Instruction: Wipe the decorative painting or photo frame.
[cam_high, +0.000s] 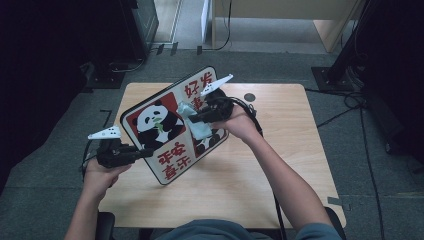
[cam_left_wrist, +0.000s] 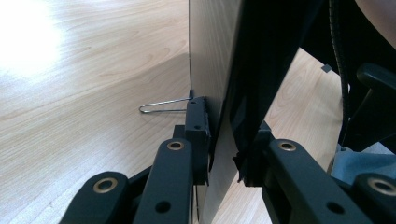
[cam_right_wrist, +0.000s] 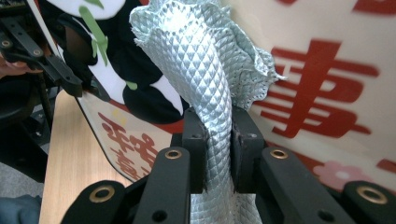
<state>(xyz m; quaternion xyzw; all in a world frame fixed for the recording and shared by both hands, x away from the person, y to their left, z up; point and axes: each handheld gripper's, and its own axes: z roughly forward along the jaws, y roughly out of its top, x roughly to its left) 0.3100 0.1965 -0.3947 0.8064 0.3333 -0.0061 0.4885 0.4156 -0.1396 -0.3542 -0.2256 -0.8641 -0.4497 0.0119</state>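
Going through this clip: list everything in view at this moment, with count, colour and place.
panda sign board: one, red, white and black, held tilted above the table's left half
cloth: one, pale silvery, against the board's face
wire stand: one, metal, on the board's back
table: one, light wood, centre
dark round mark: one, table's far side
left gripper: one, black, shut on the board's edge
right gripper: one, black, shut on the cloth
forearms: two, from the bottom of the high view

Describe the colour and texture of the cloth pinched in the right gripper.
Pale silvery grey cloth with a fine diamond weave, clearest in the right gripper view.
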